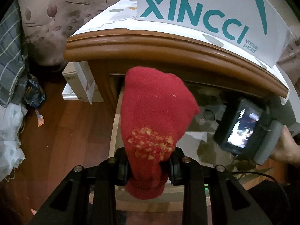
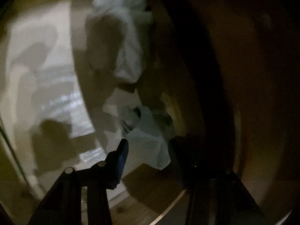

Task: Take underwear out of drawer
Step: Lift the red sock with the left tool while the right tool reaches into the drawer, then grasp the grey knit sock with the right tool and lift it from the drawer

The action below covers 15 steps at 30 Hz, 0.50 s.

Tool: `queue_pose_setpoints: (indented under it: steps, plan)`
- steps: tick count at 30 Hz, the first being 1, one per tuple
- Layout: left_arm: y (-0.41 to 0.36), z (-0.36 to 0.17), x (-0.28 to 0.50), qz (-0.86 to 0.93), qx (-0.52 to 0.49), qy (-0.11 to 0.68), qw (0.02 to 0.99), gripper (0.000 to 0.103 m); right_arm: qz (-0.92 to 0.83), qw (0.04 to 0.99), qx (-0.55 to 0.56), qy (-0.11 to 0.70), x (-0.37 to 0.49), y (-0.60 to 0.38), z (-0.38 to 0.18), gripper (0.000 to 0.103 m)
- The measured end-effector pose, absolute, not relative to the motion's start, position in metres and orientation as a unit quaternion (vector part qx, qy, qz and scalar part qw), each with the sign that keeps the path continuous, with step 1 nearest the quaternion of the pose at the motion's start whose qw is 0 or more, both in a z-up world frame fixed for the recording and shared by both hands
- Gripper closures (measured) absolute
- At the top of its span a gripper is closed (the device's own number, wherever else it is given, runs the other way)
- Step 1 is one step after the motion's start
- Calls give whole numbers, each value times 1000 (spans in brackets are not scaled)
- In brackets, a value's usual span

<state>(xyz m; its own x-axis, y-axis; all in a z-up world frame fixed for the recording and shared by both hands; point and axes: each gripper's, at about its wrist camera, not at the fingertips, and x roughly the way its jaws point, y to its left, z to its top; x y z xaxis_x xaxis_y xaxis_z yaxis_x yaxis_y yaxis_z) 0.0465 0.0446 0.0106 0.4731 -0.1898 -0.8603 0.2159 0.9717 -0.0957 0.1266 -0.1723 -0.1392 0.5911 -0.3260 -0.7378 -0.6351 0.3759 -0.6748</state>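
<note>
Hanging from the left gripper [image 1: 149, 166], a red knitted garment [image 1: 155, 112] with a worn yellowish patch is clamped between the two pads, its hem bunched below them and its body rising ahead of the fingers; it looks more like a sock than underwear, though I cannot say for sure, and it is likely held clear so that it stays out of the other hand's way. To the left of these tongs lie a wooden floor [image 1: 61, 127], a white carton [image 1: 80, 86] against the cabinet and crumpled plastic bags [image 1: 11, 131]. Ahead of and above the tongs runs the brown moulded edge of the cabinet top [image 1: 168, 46], with a white XINCCI shoe box [image 1: 211, 16] on it, and under that edge the open drawer [image 1: 206, 108] shows dim and cluttered. To the right of the left tongs the right gripper [image 2: 148, 150] reaches into that drawer; only its camera screen and the person's hand [image 1: 286, 146] on its handle show from this side. In the right wrist view, which is dark and blurred, the drawer's pale floor [image 2: 46, 75] spreads to the left of the fingers, a pale bundled cloth [image 2: 121, 33] lies farther ahead, and a smaller pale grey cloth [image 2: 148, 135], probably the underwear wanted, sits between the fingers. The jaws stand narrowly apart around it; whether the pads press it yet I cannot tell, since the right finger is lost in shadow
</note>
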Motion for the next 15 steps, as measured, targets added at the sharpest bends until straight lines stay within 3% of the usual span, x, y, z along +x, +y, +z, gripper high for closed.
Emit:
queue_pose_setpoints:
  steps: [11,14,15]
  plan:
    - [46,11,47,-122,19,496,860,76,90,688,-605,392,138,-172,-168,58]
    - [44,10,47,-121,22,497,859,76,90,689,-609,384,140,-172,-167,61]
    - [45,10,47,-122,23,497,859,76,94,689,-607,385,140,-172,-167,68]
